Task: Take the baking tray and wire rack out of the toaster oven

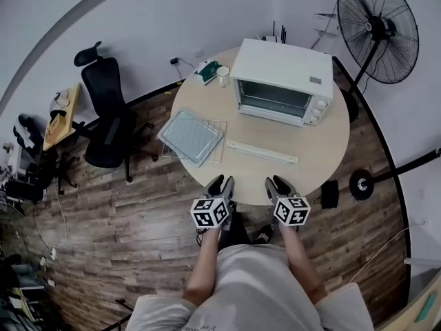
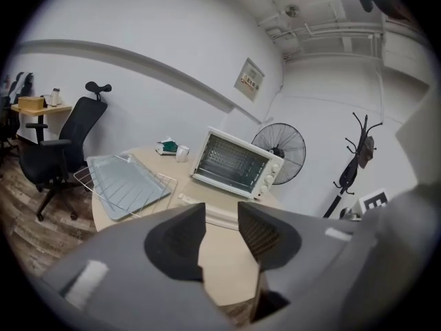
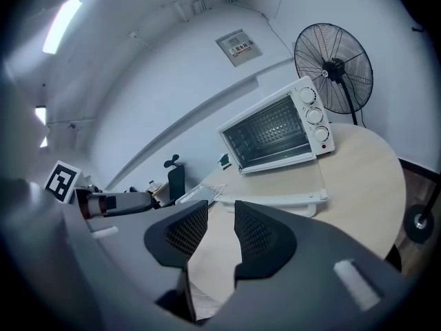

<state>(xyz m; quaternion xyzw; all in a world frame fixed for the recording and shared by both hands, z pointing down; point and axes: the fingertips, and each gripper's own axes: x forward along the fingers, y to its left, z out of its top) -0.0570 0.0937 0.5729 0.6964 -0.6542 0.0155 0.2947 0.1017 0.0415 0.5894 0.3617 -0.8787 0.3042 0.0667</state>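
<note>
The white toaster oven [image 1: 282, 81] stands at the back of the round table [image 1: 324, 150] with its glass door folded down; the door's white handle [image 1: 262, 152] points toward me. The grey baking tray [image 1: 189, 135] lies on the wire rack [image 1: 219, 145] on the table's left part, outside the oven. My left gripper [image 1: 222, 182] and right gripper [image 1: 279, 183] hover side by side at the table's near edge, both a little open and empty. The left gripper view shows the tray [image 2: 124, 181], the rack [image 2: 83, 178] and the oven [image 2: 234, 161] beyond the left gripper [image 2: 222, 221]. The right gripper [image 3: 220, 221] faces the oven [image 3: 275, 133].
A white mug [image 1: 223, 76] and a green box [image 1: 209, 71] sit at the table's back left. A black office chair [image 1: 103, 116] stands left of the table. A standing fan [image 1: 377, 26] with its round base [image 1: 361, 183] is on the right. The floor is wood.
</note>
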